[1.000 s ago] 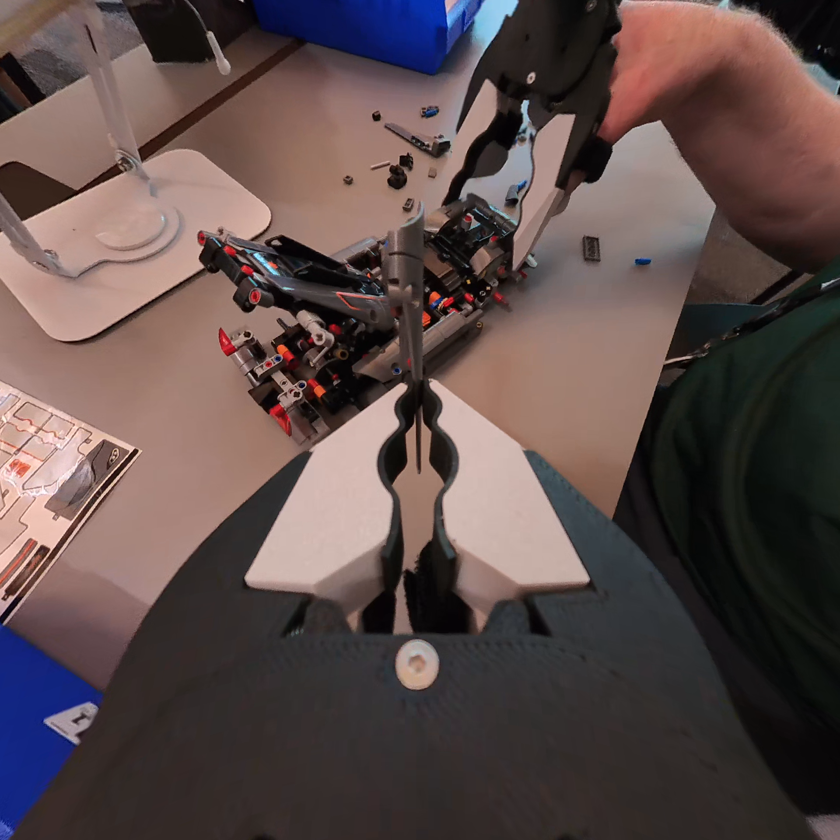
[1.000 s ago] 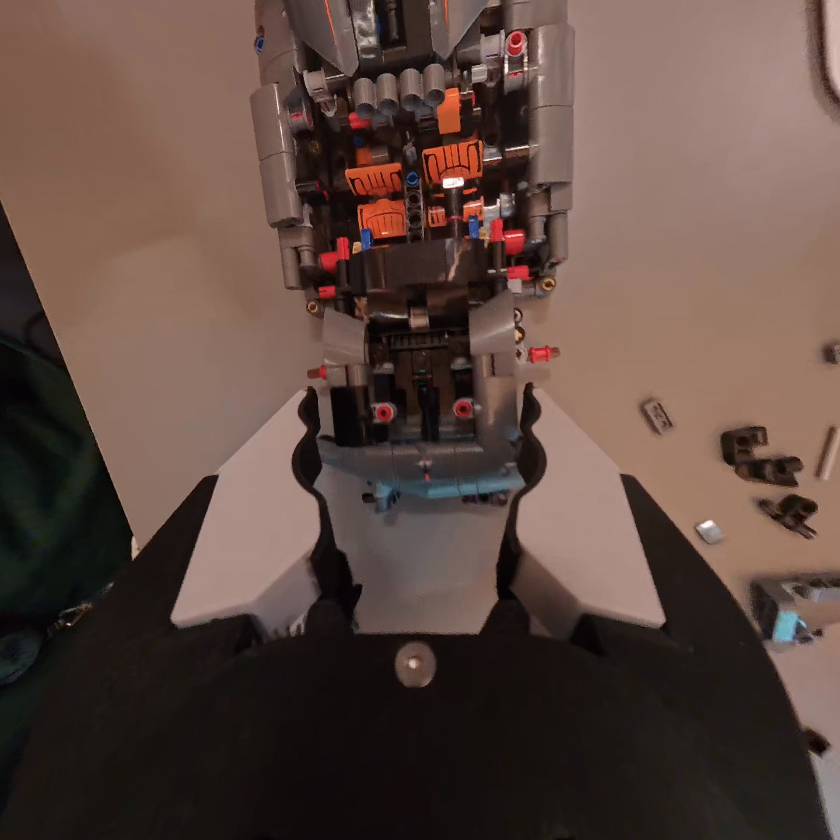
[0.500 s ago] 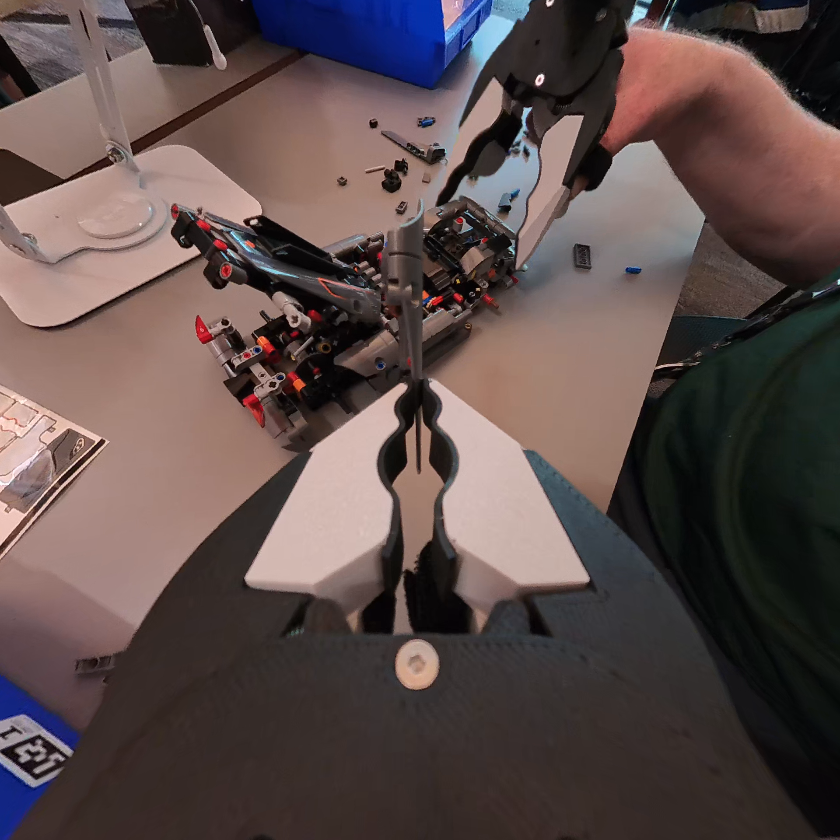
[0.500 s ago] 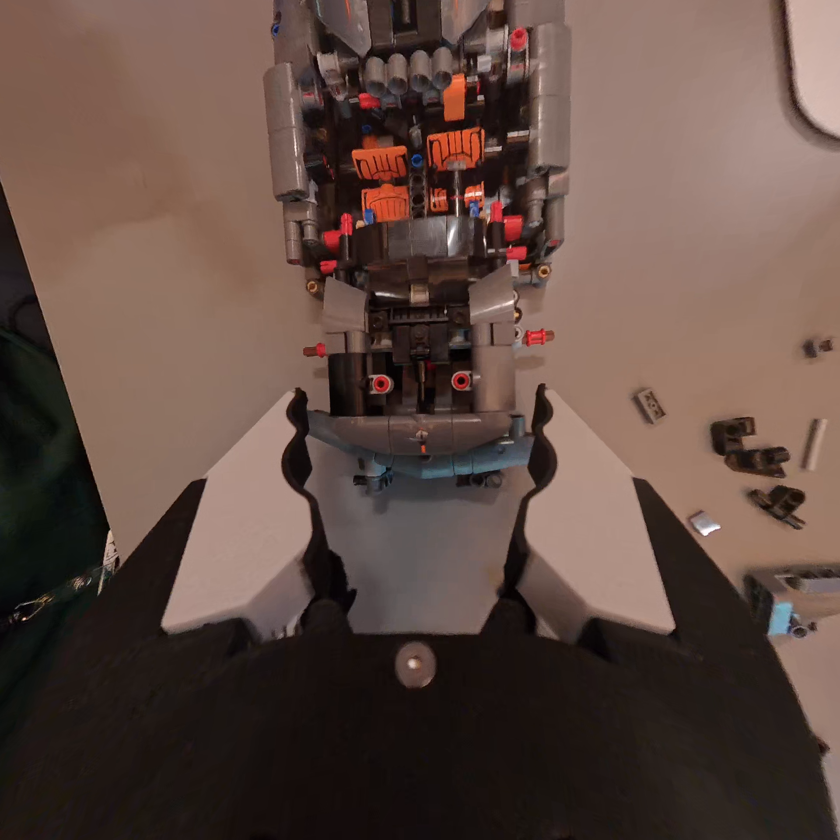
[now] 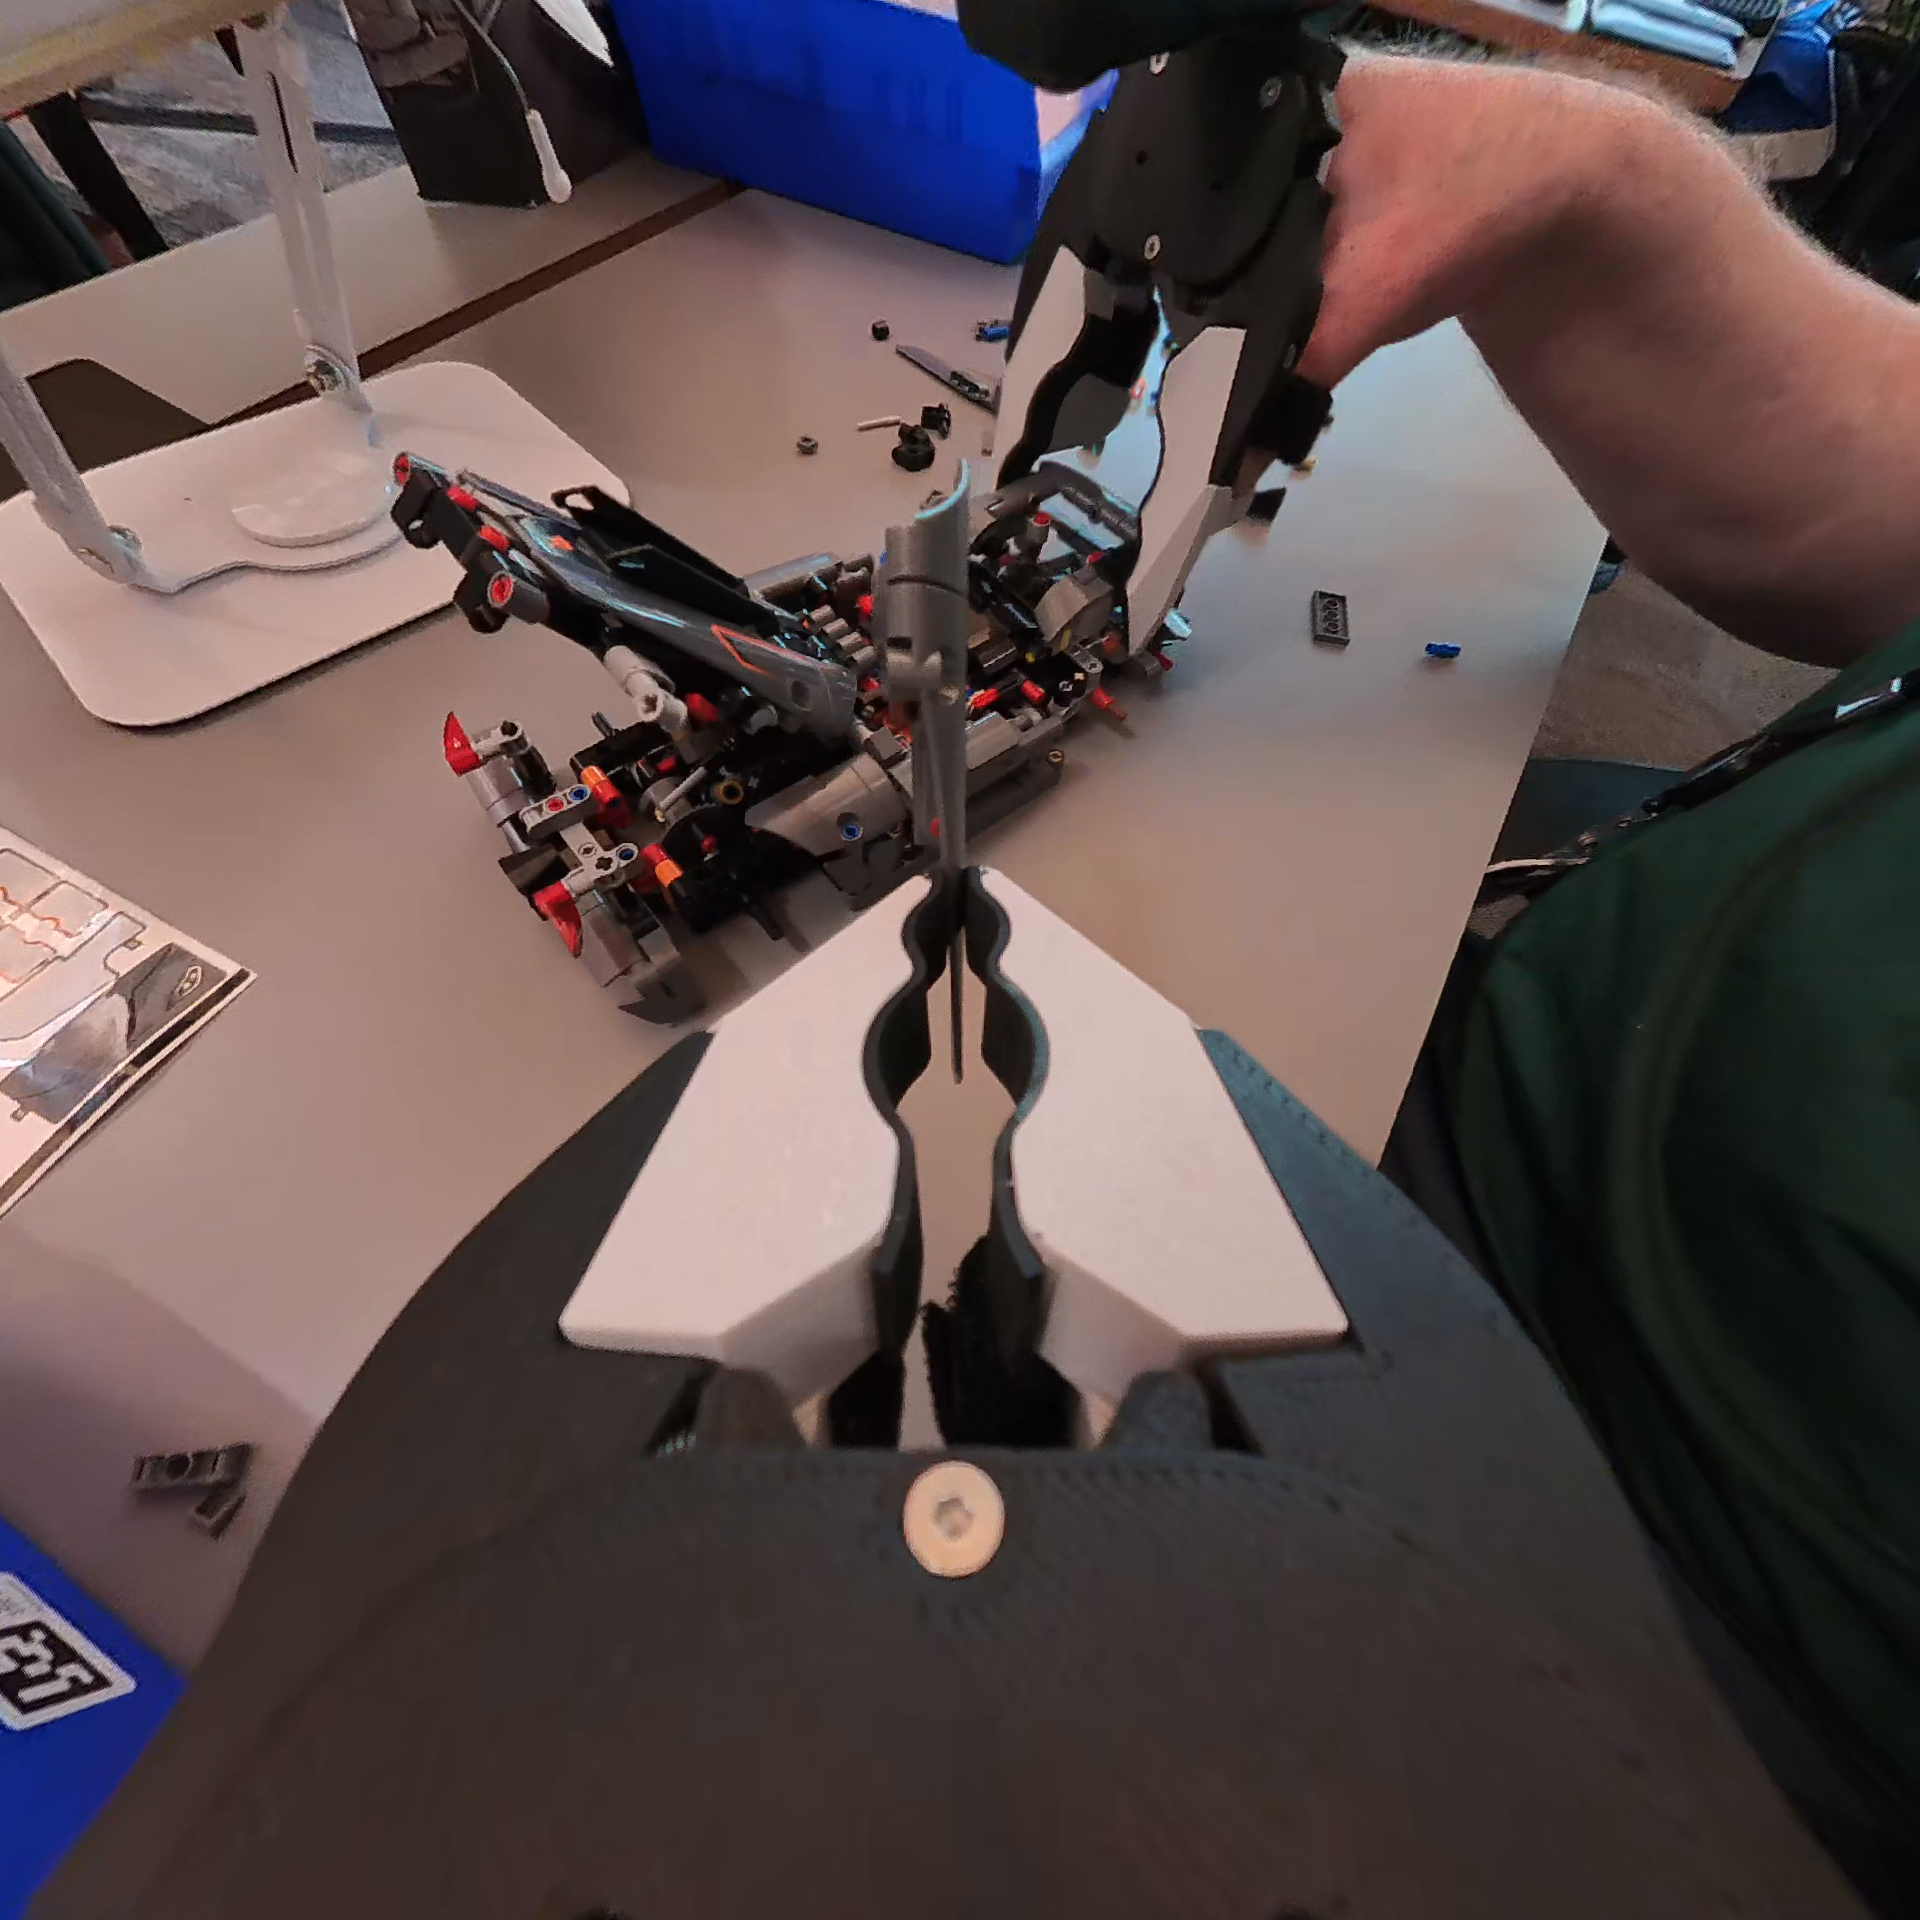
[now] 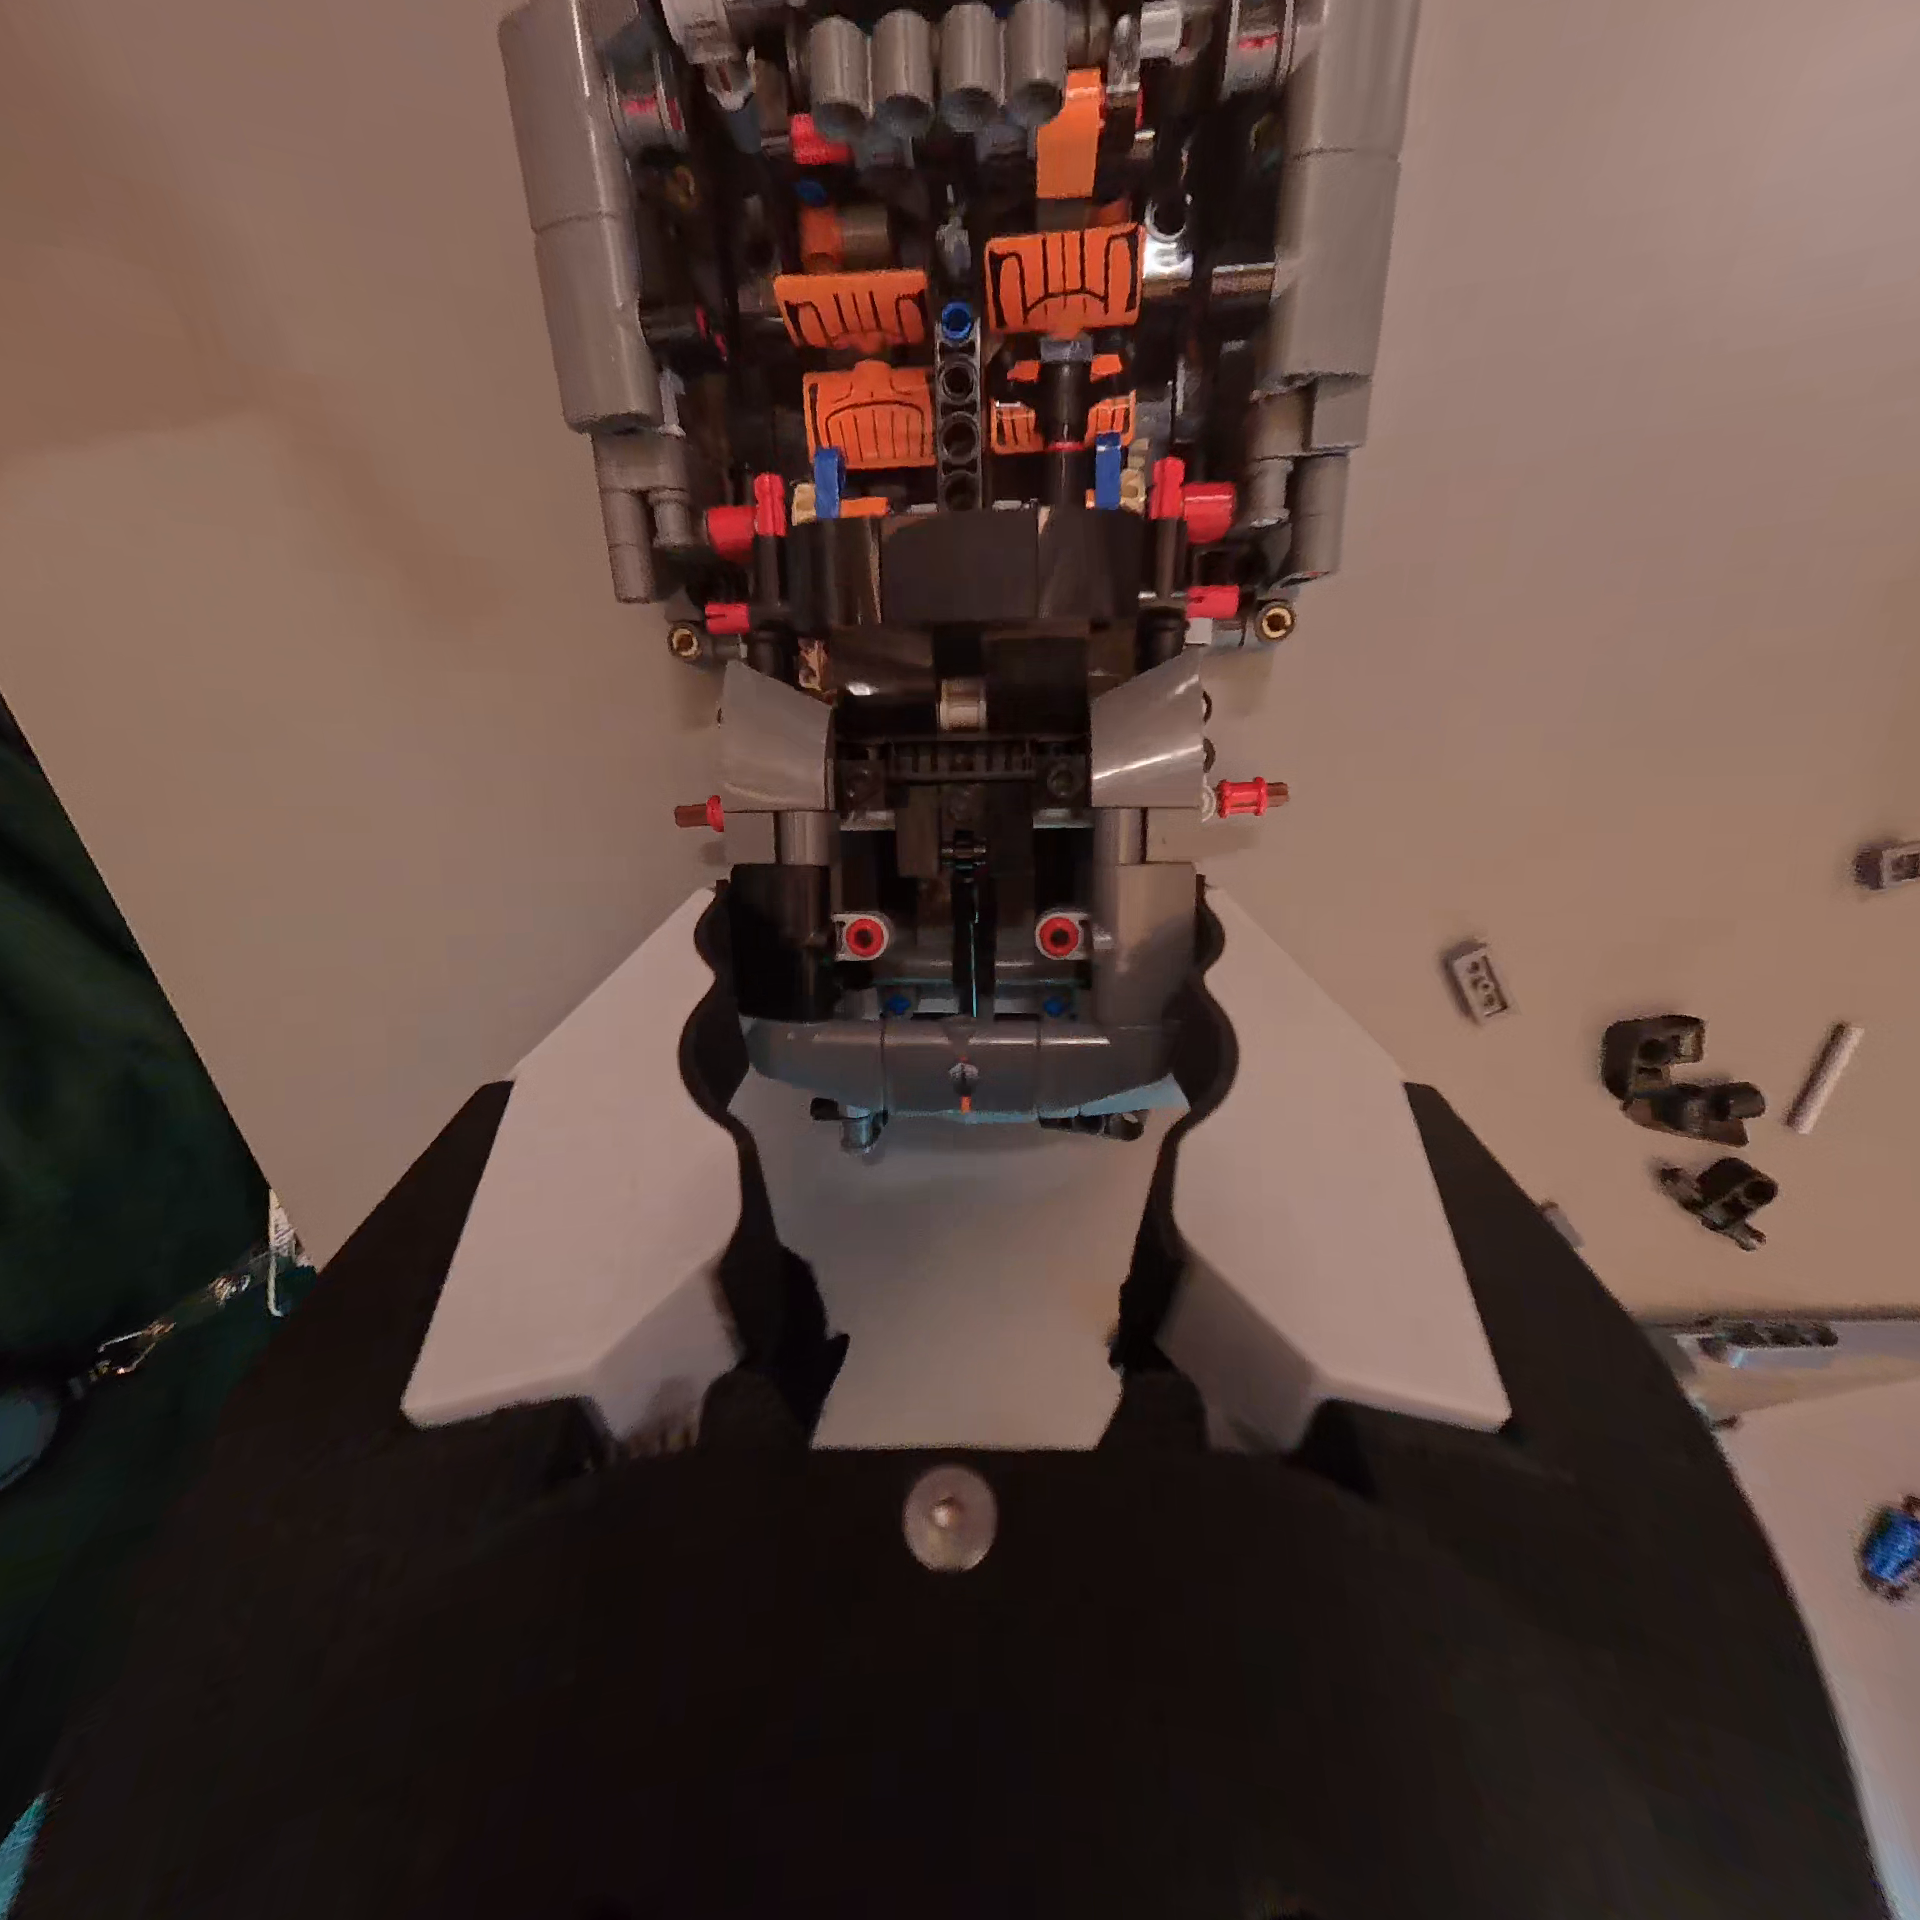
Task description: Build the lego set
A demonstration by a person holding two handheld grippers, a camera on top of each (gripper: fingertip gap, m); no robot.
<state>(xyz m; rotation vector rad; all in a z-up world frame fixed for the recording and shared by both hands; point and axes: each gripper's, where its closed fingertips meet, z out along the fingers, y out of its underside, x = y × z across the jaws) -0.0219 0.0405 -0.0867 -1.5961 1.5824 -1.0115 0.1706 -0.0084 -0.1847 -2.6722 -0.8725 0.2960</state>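
Note:
A partly built black, grey and orange lego car (image 5: 727, 717) lies on the grey table (image 5: 1247, 883). My left gripper (image 5: 951, 914) is shut on a thin grey lego panel (image 5: 920, 613) that sticks up from the fingertips, held above the table just in front of the car's near side. My right gripper (image 6: 961, 925) is open, and its fingers flank the car's grey end (image 6: 966, 1060) closely on both sides. I cannot tell if they touch it. The right gripper also shows in the left wrist view (image 5: 1086, 551), coming down on the car's far end.
A white stand base (image 5: 260, 540) is at the back left. An instruction booklet (image 5: 83, 987) lies left and a blue box (image 5: 831, 114) is at the back. Loose pieces (image 6: 1673, 1081) lie right of the car, and a dark plate (image 5: 1333, 616) beyond it. A person's arm (image 5: 1558, 364) reaches in from the right. My hands' fingertips stand some 25 cm from each other. The left gripper is farther from the dark plate (image 5: 1333, 616), some 30 cm, than the right, some 12 cm.
My right gripper has moved forward over the car, so its fingers now flank the grey end. My left gripper still holds the grey panel and has shifted only slightly.

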